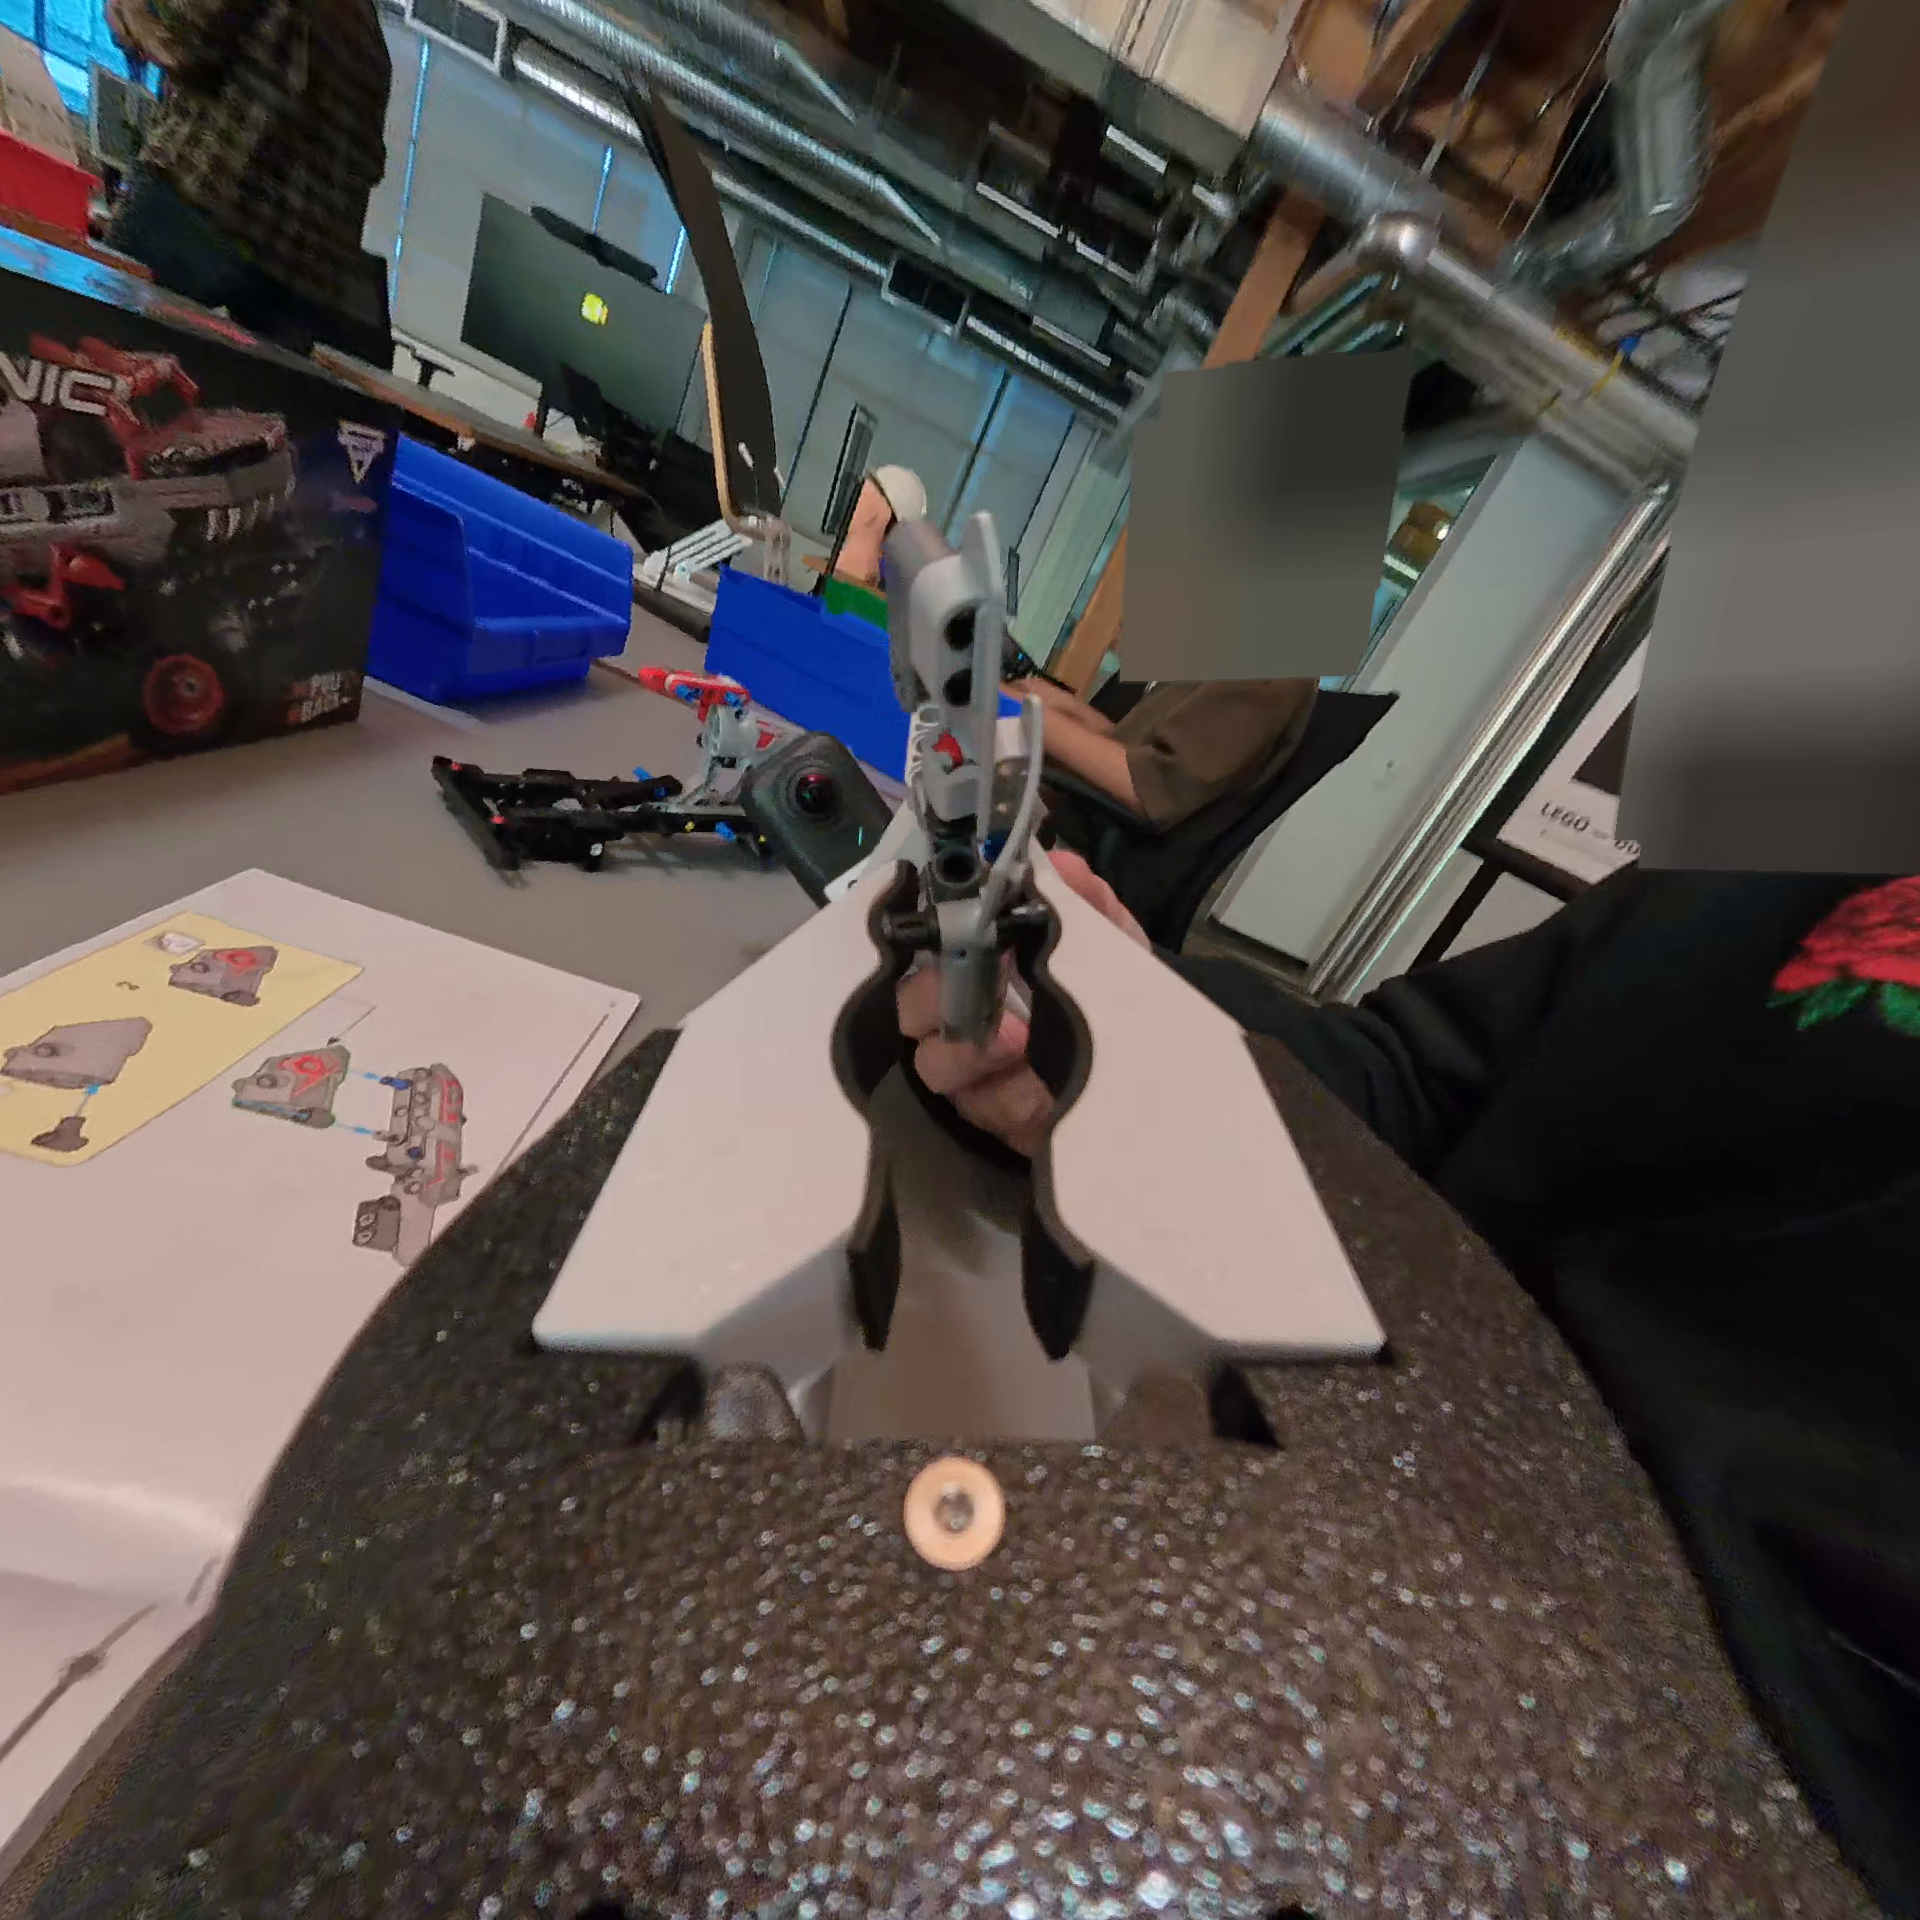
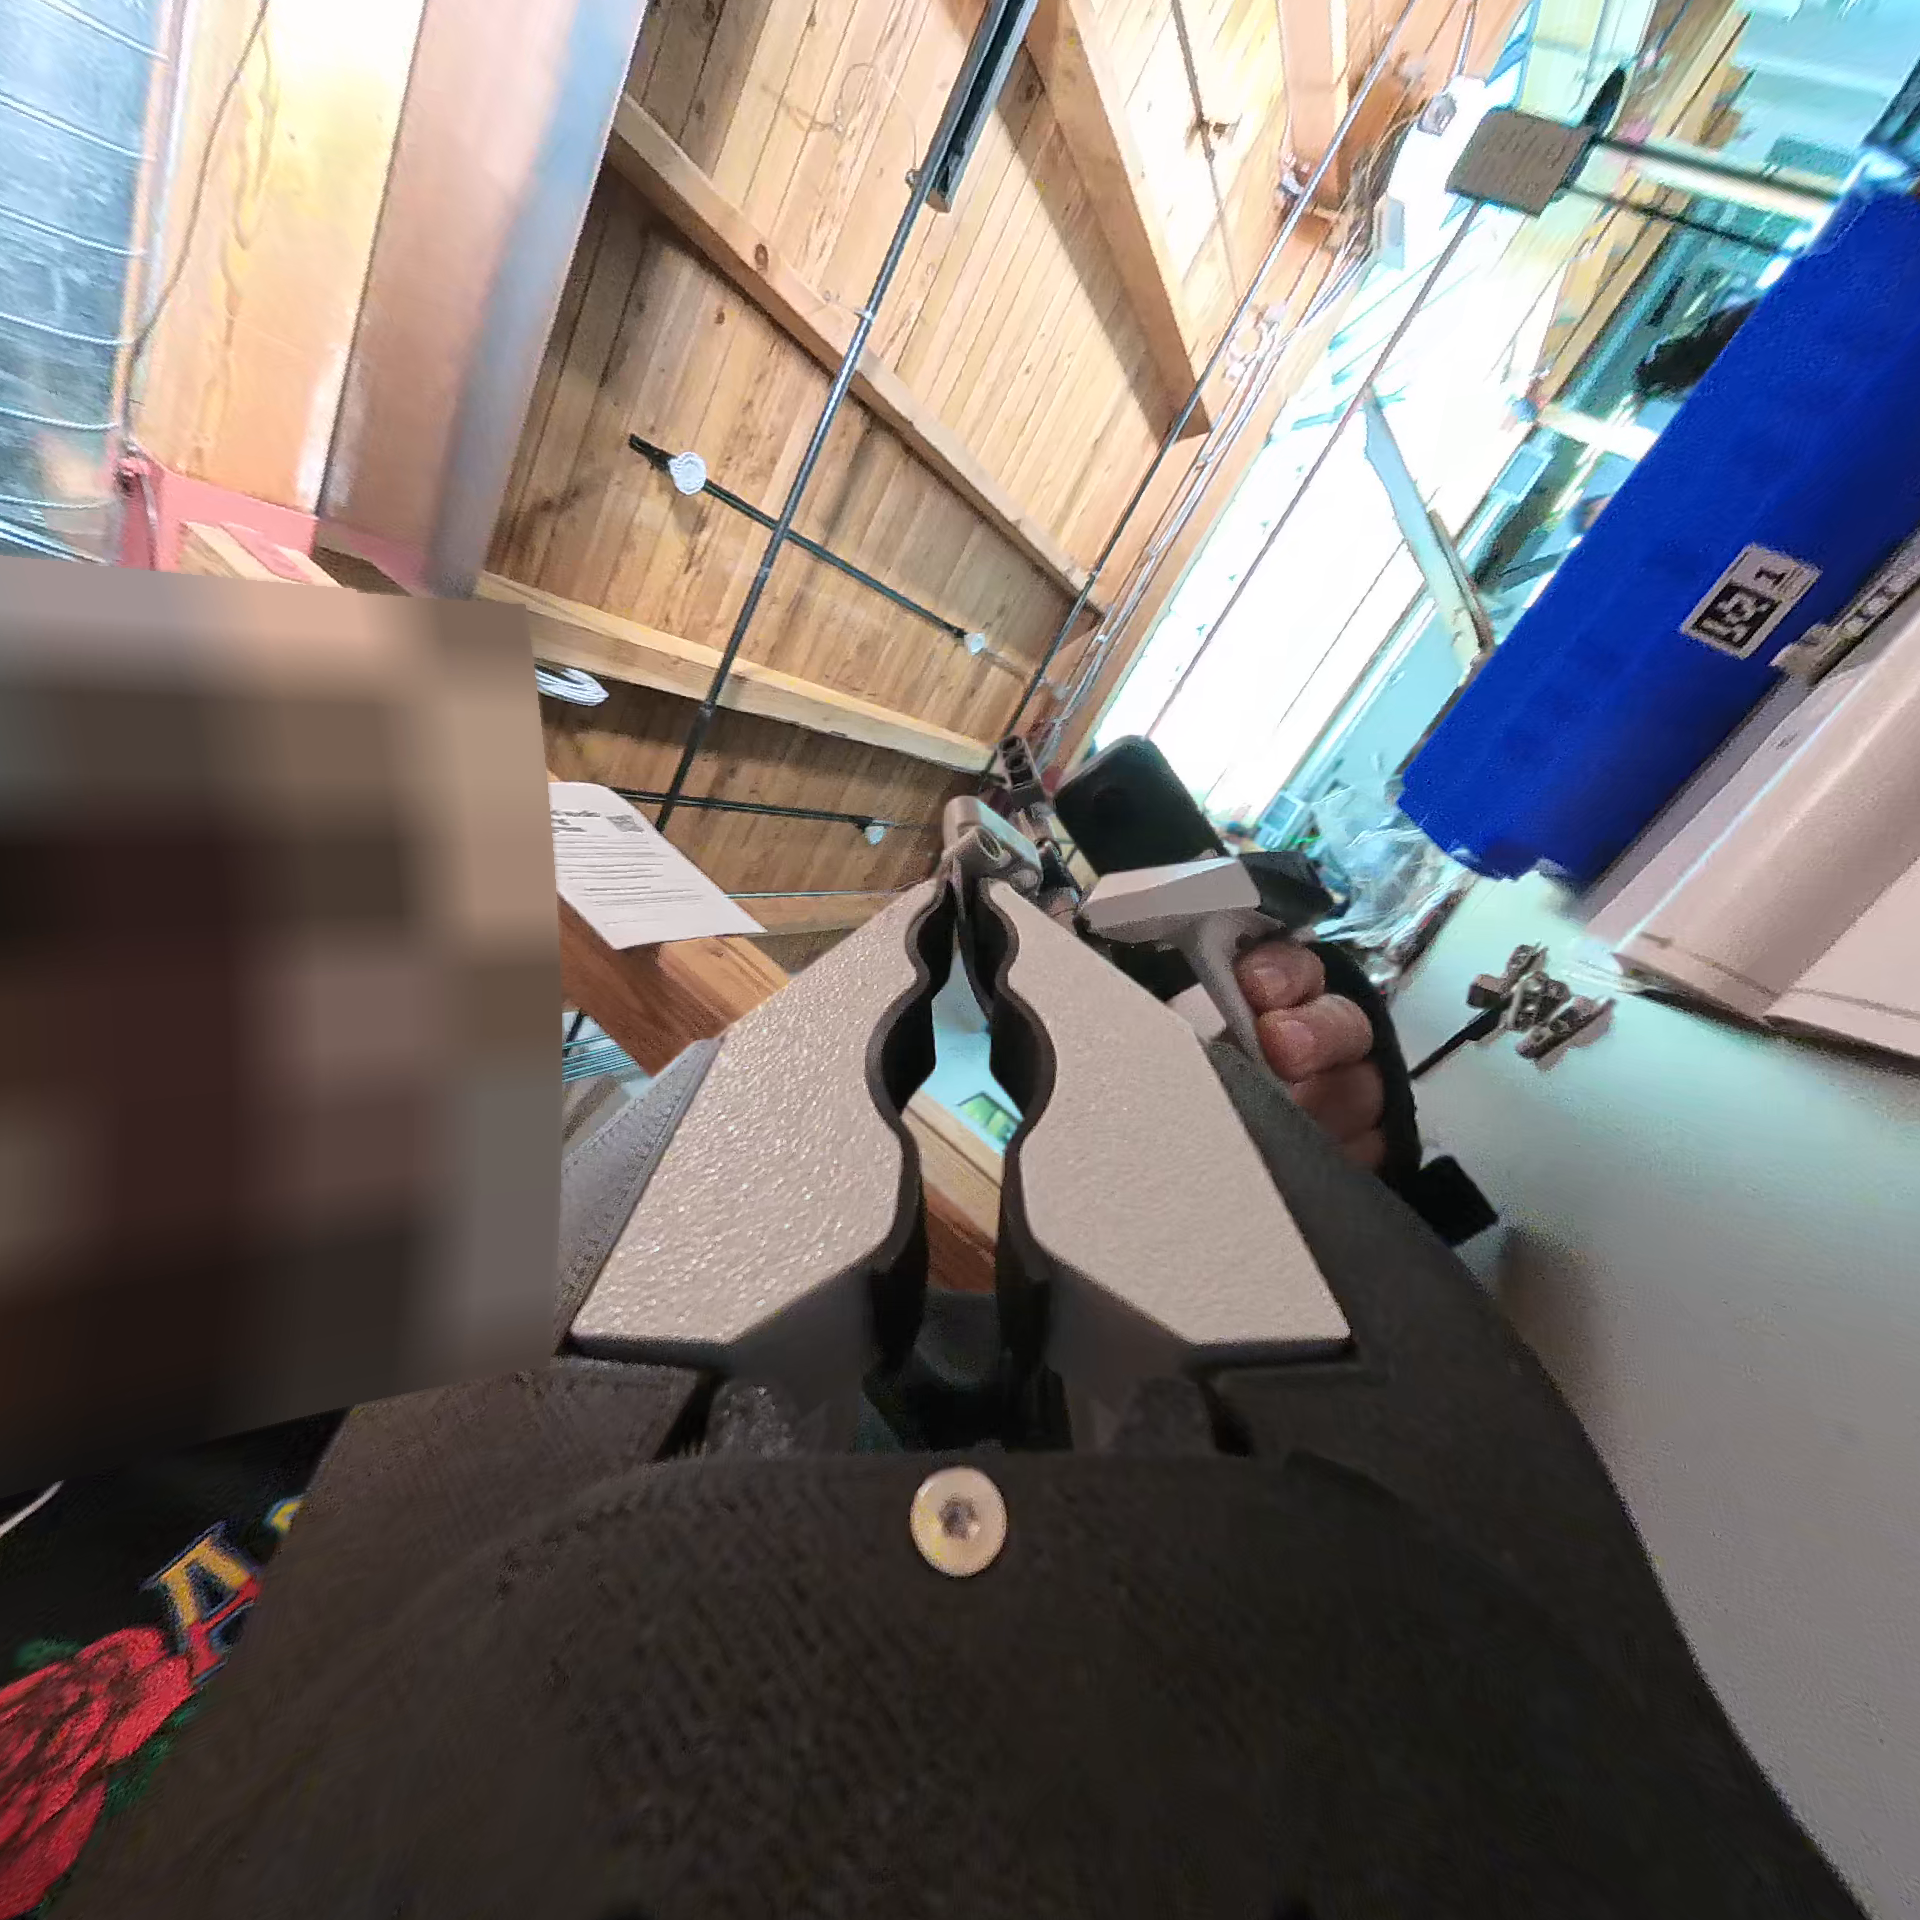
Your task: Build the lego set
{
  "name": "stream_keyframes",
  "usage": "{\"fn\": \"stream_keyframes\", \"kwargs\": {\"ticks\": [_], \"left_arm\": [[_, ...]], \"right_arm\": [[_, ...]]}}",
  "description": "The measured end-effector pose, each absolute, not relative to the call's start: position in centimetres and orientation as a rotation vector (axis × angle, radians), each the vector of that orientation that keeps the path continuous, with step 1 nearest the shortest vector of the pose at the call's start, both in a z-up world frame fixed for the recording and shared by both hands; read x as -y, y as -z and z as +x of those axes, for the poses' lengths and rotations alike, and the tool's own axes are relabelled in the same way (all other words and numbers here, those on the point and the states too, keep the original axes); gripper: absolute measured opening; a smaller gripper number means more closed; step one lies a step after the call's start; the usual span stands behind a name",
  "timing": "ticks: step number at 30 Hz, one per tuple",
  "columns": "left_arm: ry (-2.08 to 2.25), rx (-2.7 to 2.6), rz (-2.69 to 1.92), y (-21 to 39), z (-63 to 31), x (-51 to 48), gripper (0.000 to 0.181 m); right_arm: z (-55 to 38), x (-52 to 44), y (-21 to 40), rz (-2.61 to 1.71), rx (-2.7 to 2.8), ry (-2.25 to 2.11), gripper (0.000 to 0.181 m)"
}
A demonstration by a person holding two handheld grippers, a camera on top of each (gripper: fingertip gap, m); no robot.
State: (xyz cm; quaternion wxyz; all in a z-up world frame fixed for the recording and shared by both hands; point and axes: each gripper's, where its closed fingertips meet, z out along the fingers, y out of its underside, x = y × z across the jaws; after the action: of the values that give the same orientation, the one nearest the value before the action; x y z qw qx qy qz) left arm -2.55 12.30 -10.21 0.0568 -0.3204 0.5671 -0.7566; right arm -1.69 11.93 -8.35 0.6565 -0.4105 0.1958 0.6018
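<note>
L gripper (image 1: 961, 920) clamps 1 grey lego assembly (image 1: 951, 665); R gripper (image 2: 971, 888) pinches its end. 2 blue bins (image 1: 499, 582) beyond, left.

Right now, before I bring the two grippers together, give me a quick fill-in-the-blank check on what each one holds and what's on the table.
1. The left gripper is shut on a grey lego ____ assembly held upright.
2. The open instruction booklet lies to the ____ of that gripper.
3. The bins behind the black lego frame are ____.

Missing: panel; left; blue
</note>
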Motion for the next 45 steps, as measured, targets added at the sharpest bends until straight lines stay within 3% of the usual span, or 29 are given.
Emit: {"fn": "stream_keyframes", "kwargs": {"ticks": [21,33,45], "left_arm": [[2.434,-1.689,-0.996,9.0,-3.3,-10.9,0.017],[2.331,-1.762,-0.867,8.2,-4.3,-11.0,0.017],[2.473,-1.554,-1.018,8.5,-3.0,-12.1,0.016]], "right_arm": [[-3.0,-10.6,7.1,-1.321,-0.248,-0.962,0.002],[-3.6,-10.6,6.4,-0.983,-0.336,-1.407,0.003],[-2.3,-11.8,6.8,-0.932,-0.426,-1.210,0.001]]}}
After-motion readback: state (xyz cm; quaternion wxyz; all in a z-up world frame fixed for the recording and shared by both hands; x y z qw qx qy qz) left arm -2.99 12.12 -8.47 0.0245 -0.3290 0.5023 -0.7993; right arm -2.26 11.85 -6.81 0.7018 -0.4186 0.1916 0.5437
